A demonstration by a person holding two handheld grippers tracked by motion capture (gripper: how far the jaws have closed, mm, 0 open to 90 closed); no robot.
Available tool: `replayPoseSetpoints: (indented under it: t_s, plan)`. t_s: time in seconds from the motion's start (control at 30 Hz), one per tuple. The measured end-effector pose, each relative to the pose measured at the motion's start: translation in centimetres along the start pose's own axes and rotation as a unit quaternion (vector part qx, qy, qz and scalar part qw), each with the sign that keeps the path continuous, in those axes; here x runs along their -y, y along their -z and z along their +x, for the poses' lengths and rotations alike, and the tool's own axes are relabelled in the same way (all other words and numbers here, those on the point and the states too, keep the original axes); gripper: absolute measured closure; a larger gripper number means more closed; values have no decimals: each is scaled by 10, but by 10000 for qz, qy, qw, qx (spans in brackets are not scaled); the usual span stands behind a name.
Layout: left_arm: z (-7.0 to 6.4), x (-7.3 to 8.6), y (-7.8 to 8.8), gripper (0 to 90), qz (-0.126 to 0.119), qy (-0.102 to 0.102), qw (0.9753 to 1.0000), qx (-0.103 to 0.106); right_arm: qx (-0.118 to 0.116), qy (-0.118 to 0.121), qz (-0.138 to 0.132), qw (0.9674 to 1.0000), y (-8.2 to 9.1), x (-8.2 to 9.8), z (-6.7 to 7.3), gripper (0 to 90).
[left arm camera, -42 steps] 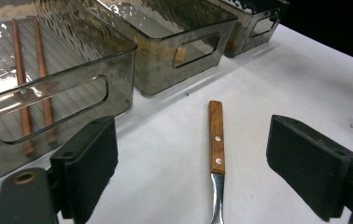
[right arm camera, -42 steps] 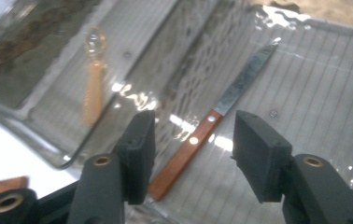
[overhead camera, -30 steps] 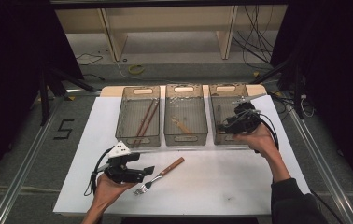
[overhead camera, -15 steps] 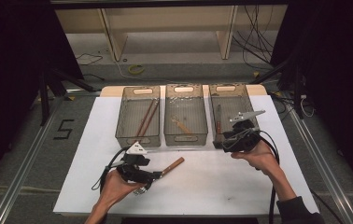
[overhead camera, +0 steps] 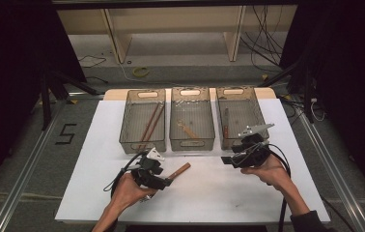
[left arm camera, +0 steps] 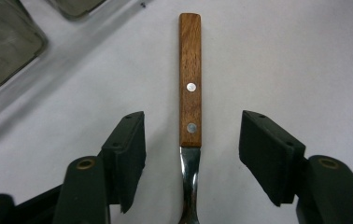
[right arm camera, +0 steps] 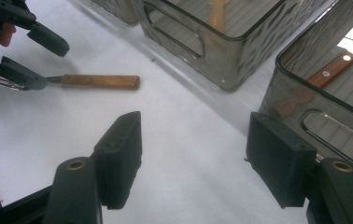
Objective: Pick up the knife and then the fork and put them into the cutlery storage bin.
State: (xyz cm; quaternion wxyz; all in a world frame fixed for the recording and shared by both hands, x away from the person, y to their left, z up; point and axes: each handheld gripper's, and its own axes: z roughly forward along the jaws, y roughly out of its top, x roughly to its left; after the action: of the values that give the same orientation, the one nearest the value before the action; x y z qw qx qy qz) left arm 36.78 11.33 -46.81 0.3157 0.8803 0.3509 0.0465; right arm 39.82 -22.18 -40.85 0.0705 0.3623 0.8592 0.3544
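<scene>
A fork (overhead camera: 180,169) with a wooden handle (left arm camera: 190,79) lies flat on the white table. My left gripper (overhead camera: 167,181) is low over its metal neck, one jaw on each side. The jaws have just been closing, but clear gaps still separate both pads from the fork (right arm camera: 100,81), so my left gripper (left arm camera: 191,136) is open. The right gripper view also shows my left gripper (right arm camera: 34,58) straddling the neck near the tines. My right gripper (overhead camera: 227,160) hovers open and empty over bare table, just in front of the right bin; the right gripper (right arm camera: 193,140) holds nothing.
Three clear bins stand side by side at the back: the left bin (overhead camera: 122,130) with long wooden sticks, the middle bin (overhead camera: 192,143) with a small wooden utensil, the right bin (overhead camera: 262,116) with a wooden-handled knife (right arm camera: 333,70). The white tabletop (overhead camera: 209,198) spreads out in front.
My left gripper slid right along the table onto the fork's neck and its jaws narrowed. My right gripper drew back from over the right bin to the table in front of it.
</scene>
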Motion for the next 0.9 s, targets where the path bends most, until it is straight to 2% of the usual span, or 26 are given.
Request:
replayPoseSetpoints:
  t_s: [0.57,0.67,0.9]
  plan:
    - [-4,-9,-15,597,462,-193,9987,-64,-87,52,89,9999,-2,6,6,373]
    - [-5,-10,-19,631,613,-276,9977,-134,-88,55,90,9999,-2,6,5,375]
    - [-7,-11,-20,722,731,-356,9963,-286,-95,44,107,9999,-3,7,5,380]
